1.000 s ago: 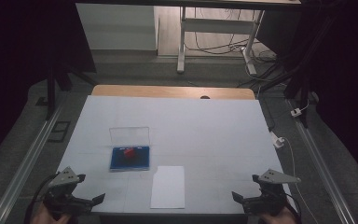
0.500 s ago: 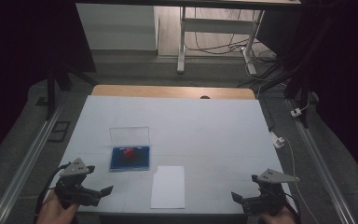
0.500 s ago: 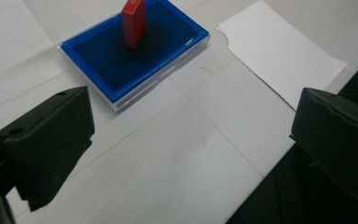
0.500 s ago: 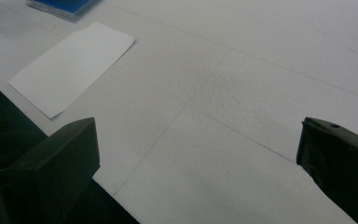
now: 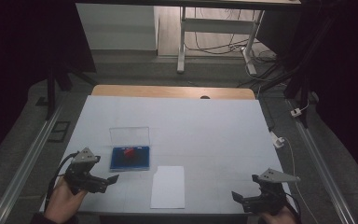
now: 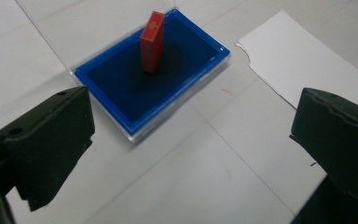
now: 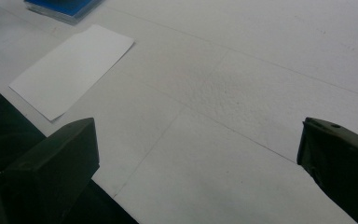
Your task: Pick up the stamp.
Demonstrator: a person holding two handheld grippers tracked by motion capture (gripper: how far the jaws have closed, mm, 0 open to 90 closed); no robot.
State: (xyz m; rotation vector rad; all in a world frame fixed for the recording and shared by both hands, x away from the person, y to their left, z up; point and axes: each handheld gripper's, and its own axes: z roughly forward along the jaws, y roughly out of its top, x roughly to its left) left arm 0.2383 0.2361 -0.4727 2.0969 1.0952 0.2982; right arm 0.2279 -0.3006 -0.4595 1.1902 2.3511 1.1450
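Note:
A shallow blue tray (image 5: 141, 161) (image 6: 177, 70) lies left of the table's middle, its clear lid (image 5: 129, 135) raised behind it. A small red block (image 5: 129, 153) (image 6: 152, 41) stands upright in the tray. A white sheet of paper (image 5: 168, 186) (image 6: 303, 60) (image 7: 72, 67) lies just right of the tray, near the front edge. My left gripper (image 5: 110, 179) (image 6: 191, 149) hovers open just left of and in front of the tray, jaws wide apart and empty. My right gripper (image 5: 235, 196) (image 7: 196, 163) is open at the front right, over bare table.
The white table top (image 5: 205, 130) ends in a wooden strip (image 5: 168, 91) at the far side. Metal rails (image 5: 23, 163) run along both sides. A white plug and cable (image 5: 278, 140) lie at the right edge. Table legs and cables stand on the floor beyond.
My left gripper has moved forward and to the right, closing in on the blue tray. The right gripper has barely shifted.

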